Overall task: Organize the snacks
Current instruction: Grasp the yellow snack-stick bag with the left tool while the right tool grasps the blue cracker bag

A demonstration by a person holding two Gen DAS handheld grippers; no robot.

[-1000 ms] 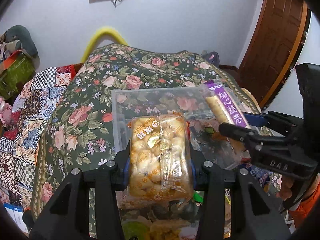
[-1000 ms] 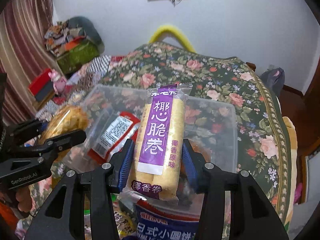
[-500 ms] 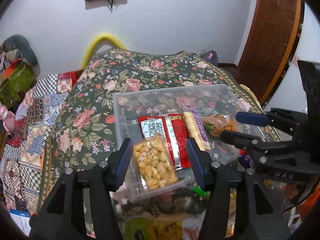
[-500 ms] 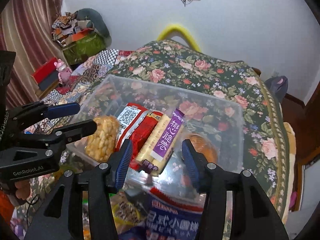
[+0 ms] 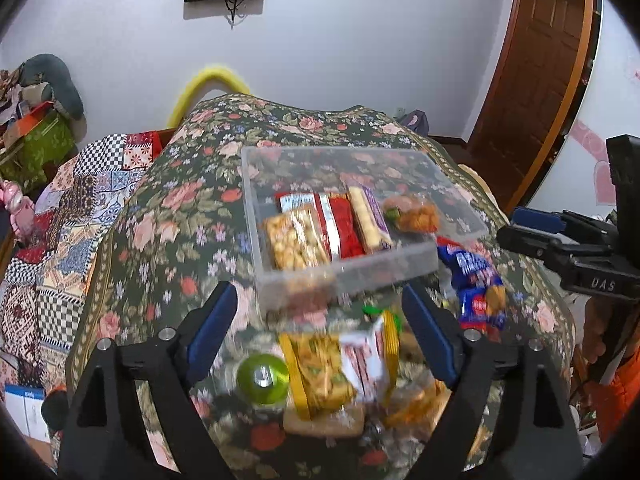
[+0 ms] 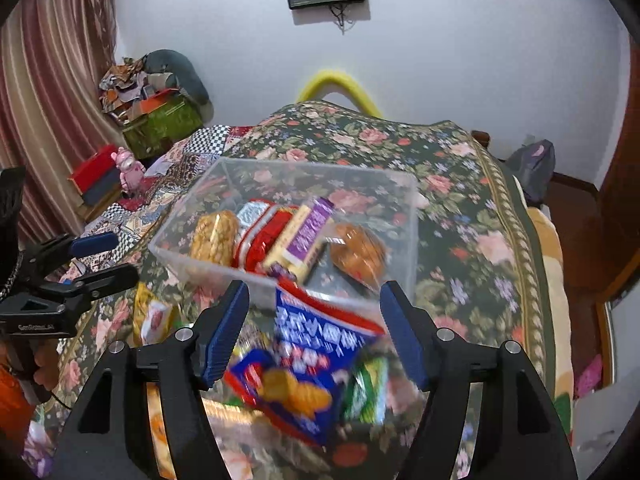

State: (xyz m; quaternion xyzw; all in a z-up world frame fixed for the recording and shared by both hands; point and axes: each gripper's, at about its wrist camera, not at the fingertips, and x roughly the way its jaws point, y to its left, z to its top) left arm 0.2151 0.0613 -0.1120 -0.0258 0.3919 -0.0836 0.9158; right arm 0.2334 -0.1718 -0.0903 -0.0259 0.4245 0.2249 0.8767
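Note:
A clear plastic bin sits on the floral cloth. In it lie a yellow puffed-snack pack, a red pack, a purple egg-roll pack and an orange snack bag. My left gripper is open and empty, above loose snacks in front of the bin: a yellow pack and a green round thing. My right gripper is open and empty above a blue biscuit bag.
The floral cloth covers a raised surface whose edges drop off on the left and right. A patchwork cloth lies to the left. A wooden door stands at the right, a white wall behind.
Both grippers let go of their packs into the bin, opened wide and pulled back toward the loose snacks in front of the bin.

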